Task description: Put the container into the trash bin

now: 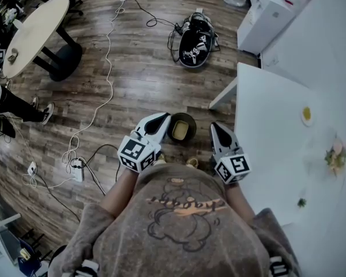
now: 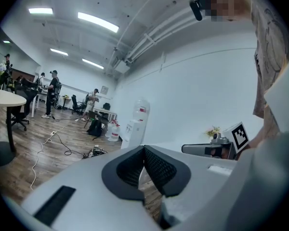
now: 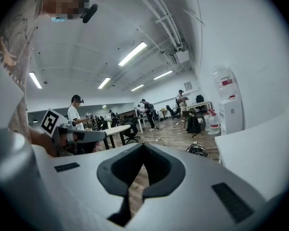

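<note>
A round dark trash bin (image 1: pixel 181 127) stands on the wooden floor just ahead of me, between the two grippers; its inside looks yellowish-brown, and I cannot tell whether a container lies in it. My left gripper (image 1: pixel 163 118) hangs just left of the bin, shut and empty. My right gripper (image 1: pixel 218 127) hangs just right of it, also shut with nothing held. In the left gripper view the jaws (image 2: pixel 144 148) meet at their tips, with the right gripper's marker cube (image 2: pixel 239 134) beside them. The right gripper view shows its jaws (image 3: pixel 143 146) closed too. The bin is in neither gripper view.
A white table (image 1: pixel 271 126) with a few small scraps of food stands close on the right. A black bag (image 1: pixel 195 42) and cables lie on the floor ahead, and a power strip (image 1: pixel 76 169) lies to the left. A round table (image 1: pixel 32 33) stands far left.
</note>
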Demonstrator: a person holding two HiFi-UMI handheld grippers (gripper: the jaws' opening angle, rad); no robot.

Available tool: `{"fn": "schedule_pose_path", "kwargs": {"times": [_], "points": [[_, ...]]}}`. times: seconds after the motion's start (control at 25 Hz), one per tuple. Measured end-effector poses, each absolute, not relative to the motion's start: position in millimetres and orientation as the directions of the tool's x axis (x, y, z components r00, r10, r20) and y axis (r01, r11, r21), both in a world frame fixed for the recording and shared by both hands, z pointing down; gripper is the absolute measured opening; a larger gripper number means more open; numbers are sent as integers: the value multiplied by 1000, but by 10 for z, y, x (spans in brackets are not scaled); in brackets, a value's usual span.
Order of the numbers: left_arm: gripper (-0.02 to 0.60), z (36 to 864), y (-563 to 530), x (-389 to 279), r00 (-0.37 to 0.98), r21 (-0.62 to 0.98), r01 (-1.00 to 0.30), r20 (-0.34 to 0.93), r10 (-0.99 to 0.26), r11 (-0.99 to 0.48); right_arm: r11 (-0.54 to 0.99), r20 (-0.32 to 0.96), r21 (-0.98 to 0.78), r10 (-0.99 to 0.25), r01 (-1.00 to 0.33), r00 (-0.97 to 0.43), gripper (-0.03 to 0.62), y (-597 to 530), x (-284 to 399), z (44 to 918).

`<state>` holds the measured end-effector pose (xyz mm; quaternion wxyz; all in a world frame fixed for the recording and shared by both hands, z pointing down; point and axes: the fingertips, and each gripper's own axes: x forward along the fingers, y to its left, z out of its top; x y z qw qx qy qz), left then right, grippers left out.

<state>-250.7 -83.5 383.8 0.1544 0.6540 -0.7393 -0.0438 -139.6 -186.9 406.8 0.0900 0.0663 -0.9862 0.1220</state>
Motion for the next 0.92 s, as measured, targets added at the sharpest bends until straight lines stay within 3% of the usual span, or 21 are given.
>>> {"fn": "schedule_pose_path", "kwargs": {"times": [0.92], "points": [[3,3820,-857,-2491,-99,299,-943,163,-982,145,959,212,-230,-118,-167,-970,-6,-1882,-1353,4100]]}}
